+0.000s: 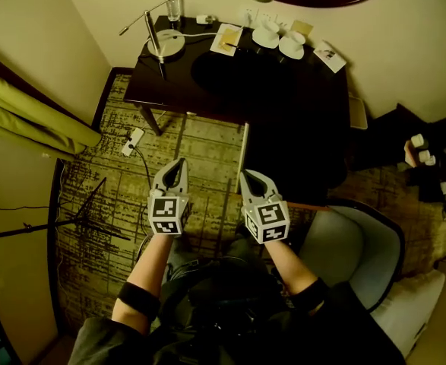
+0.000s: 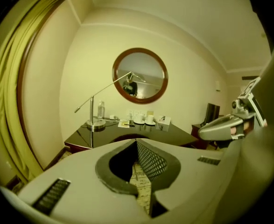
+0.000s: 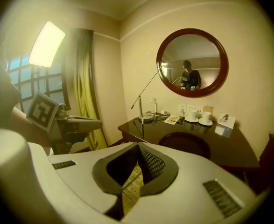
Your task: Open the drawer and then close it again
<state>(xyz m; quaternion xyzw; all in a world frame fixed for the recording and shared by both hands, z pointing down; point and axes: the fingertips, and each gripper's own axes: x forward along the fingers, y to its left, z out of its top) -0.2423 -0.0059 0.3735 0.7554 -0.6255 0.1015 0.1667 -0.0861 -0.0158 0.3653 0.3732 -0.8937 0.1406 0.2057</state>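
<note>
From the head view, the left gripper [image 1: 178,163] and the right gripper [image 1: 248,175] are seen side by side over the patterned carpet [image 1: 200,147], short of the dark desk [image 1: 306,101] and well apart from its near edge. On the desk a lamp [image 1: 166,44] stands at the left end and two cups [image 1: 279,40] at the back, by the wall. The drawer itself is not picked out with certainty. It is judged to sit in the desk's front under the top, where a pale upright edge may belong to it, and open or shut cannot be told. An armchair [image 1: 359,242] is seen to the right, nearer the person than the desk. In the left gripper view, the jaws are shown clenched tip to tip with nothing held, only carpet visible through the gap behind the tips. The desk lies ahead, with a round mirror [image 2: 140,76] on the wall above it. In the right gripper view, the same is shown: tips pressed together, nothing grasped, the desk ahead and slightly right. The approach is judged to be the step in hand, with no pull begun. For the next move, one gripper has to be brought to the desk's front, its jaws parted, set on the drawer's handle or lip, and drawn straight back.
</note>
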